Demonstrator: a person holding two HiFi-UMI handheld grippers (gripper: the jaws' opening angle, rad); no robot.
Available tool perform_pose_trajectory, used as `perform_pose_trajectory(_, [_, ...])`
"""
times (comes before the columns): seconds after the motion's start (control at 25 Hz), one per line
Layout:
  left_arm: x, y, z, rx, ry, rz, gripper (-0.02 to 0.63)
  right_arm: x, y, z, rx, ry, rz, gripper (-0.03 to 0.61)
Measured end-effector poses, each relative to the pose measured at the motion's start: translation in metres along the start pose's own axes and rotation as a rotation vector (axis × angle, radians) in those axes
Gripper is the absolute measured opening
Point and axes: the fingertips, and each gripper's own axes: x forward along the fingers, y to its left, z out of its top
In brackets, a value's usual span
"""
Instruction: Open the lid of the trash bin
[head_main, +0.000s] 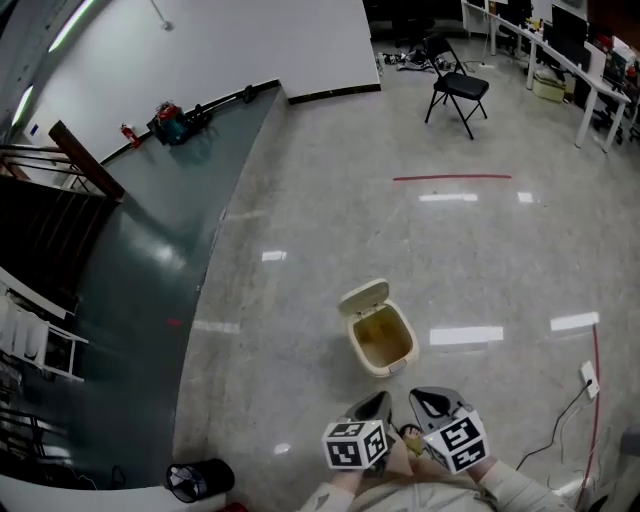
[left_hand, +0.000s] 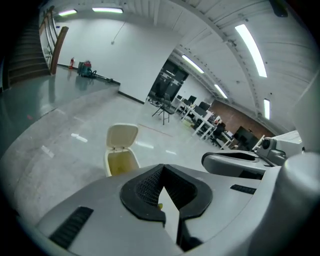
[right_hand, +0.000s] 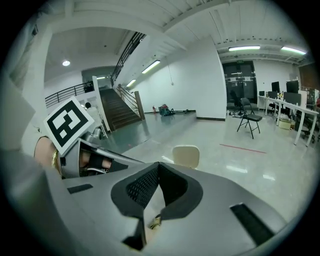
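A small cream trash bin (head_main: 383, 342) stands on the speckled floor just ahead of me, its lid (head_main: 363, 297) swung up and back so the yellowish inside shows. My left gripper (head_main: 375, 406) and right gripper (head_main: 430, 402) are held side by side close to my body, a short way short of the bin, both shut and empty. The left gripper view has the open bin (left_hand: 120, 163) and raised lid (left_hand: 122, 135) beyond the closed left gripper (left_hand: 162, 170). Over the closed right gripper (right_hand: 159, 166), only the lid (right_hand: 186, 156) shows.
A black folding chair (head_main: 458, 88) stands far ahead, before a red tape line (head_main: 452, 178). Dark green flooring (head_main: 150, 290) and stairs lie to the left. A black round object (head_main: 198, 478) sits at lower left. A socket and cable (head_main: 588, 378) lie at right.
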Motion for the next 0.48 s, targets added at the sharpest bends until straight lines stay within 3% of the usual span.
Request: perform_pose_trajectory(0.48, [-0.065,-0.063,0.056,0.201,-0.181,-0.044,0.003,-0.057,0.014,0.057,-0.057,-0.144,0.007,0.003])
